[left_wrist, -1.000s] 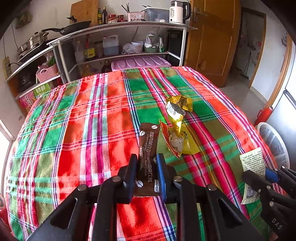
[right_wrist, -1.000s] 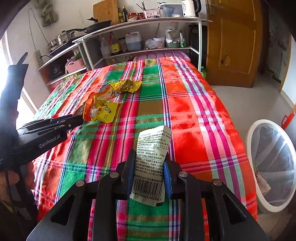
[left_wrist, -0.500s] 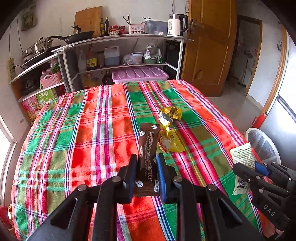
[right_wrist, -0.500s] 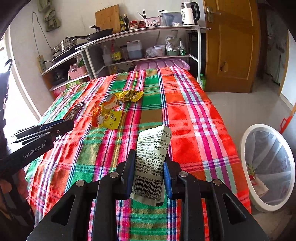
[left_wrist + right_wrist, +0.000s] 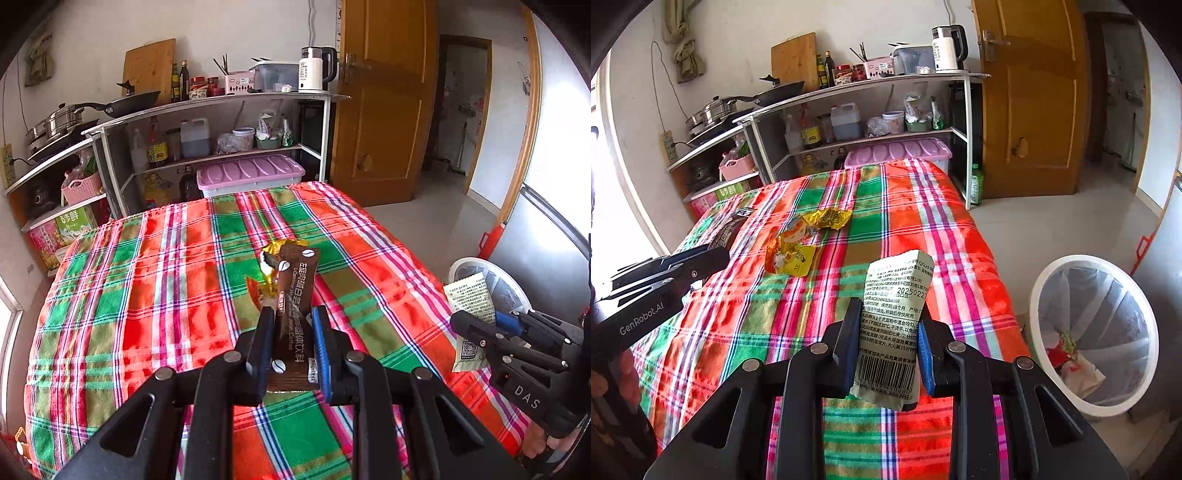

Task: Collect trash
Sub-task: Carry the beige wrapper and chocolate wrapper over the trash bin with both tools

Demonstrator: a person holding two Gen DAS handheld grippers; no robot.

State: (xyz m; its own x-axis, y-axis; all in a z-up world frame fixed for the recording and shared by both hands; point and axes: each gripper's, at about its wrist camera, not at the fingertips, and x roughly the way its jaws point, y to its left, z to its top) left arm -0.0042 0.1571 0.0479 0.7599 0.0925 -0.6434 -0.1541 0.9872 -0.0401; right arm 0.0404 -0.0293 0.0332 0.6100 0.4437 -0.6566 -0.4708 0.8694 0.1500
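The left claw (image 5: pixel 291 328) grips a brown sachet (image 5: pixel 295 295) above the plaid counter (image 5: pixel 147 295). The right claw (image 5: pixel 888 325) grips a pale packet (image 5: pixel 894 314). Two yellow wrappers (image 5: pixel 798 243) lie on the counter; a lined bin (image 5: pixel 1093 332) with trash stands beside it.

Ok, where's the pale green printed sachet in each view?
Left wrist: pale green printed sachet at the right edge, in the right tongs.
Right wrist: bottom centre, clamped upright.
Shared landmark: white round bin on the floor beside the table.
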